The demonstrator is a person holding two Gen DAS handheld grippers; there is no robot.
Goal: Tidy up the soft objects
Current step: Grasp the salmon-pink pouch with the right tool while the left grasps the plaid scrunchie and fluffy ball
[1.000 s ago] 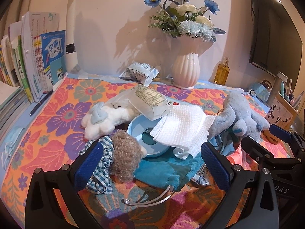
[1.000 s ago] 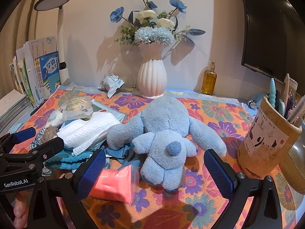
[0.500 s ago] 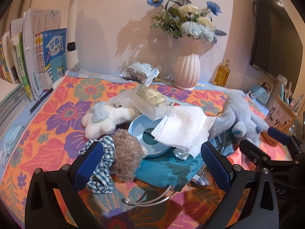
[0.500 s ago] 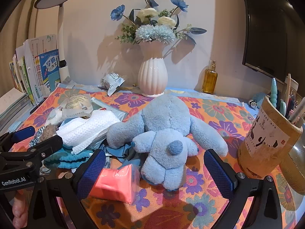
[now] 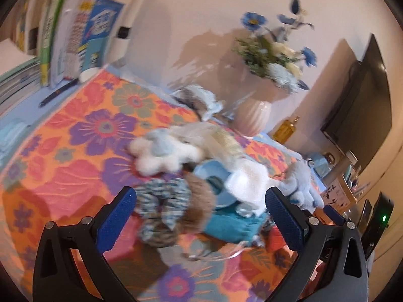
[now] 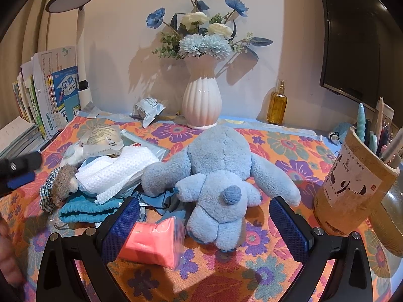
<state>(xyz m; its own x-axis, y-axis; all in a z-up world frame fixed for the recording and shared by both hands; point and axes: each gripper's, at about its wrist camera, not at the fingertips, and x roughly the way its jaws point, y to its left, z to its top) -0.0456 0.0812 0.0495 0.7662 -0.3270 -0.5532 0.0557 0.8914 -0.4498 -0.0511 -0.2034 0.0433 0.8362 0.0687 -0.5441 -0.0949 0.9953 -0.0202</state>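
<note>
A blue plush dog (image 6: 216,178) lies on the floral cloth in front of my right gripper (image 6: 204,216), which is open and empty. A pink packet (image 6: 151,241) lies by its left finger. A small brown bear in a checked dress (image 6: 59,183) (image 5: 176,209), a white plush (image 5: 163,156), a white towel (image 6: 118,171) and a teal cloth (image 6: 83,209) form a pile at the left. My left gripper (image 5: 201,211) is open and empty, just before the bear. The left wrist view is blurred and tilted.
A white vase of blue flowers (image 6: 201,105), an oil bottle (image 6: 276,105), a pen holder (image 6: 352,183), a desk lamp (image 6: 81,50), books (image 6: 50,100) and a dark screen (image 6: 352,37) ring the cloth. A light blue round dish (image 5: 214,181) sits under the towel.
My left gripper has swung and tilted, so its view is now slanted and blurred and it sits further left. My right gripper has barely moved.
</note>
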